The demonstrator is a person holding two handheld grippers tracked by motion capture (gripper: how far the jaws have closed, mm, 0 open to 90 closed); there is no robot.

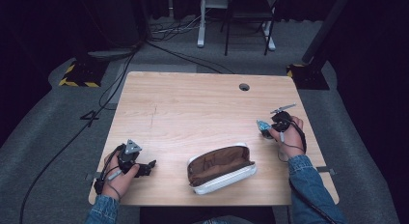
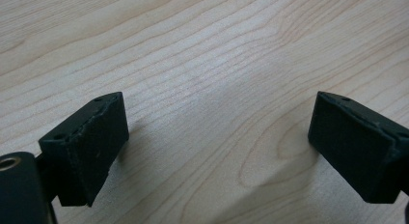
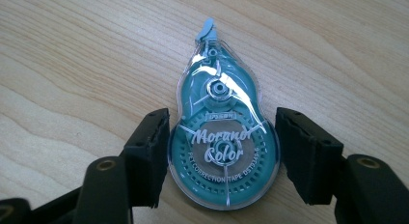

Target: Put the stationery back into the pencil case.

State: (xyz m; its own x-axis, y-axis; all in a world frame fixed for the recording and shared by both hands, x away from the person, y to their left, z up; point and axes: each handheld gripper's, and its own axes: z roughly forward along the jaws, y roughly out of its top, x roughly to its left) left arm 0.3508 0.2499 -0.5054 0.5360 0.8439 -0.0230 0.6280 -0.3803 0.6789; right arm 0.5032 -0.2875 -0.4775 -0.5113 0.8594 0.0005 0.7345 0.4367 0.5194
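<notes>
A teal correction-tape dispenser point(image 3: 223, 142) with a clear cover sits between the jaws of my right gripper point(image 3: 223, 154), both pads touching its round body and its tip pointing away. From above, that dispenser point(image 1: 263, 126) and right gripper point(image 1: 266, 129) are low over the table's right side. My left gripper point(image 1: 150, 165) rests at the near left of the table, and its own view has the left gripper point(image 2: 217, 137) open wide over bare wood. An unzipped white pencil pouch point(image 1: 222, 168) with a brown lining lies near the front edge, between the two hands.
The light wooden table point(image 1: 193, 108) has a round cable hole point(image 1: 244, 87) at its far right. Cables, a yellow-and-black stand base point(image 1: 79, 74) and chair legs are on the grey floor beyond.
</notes>
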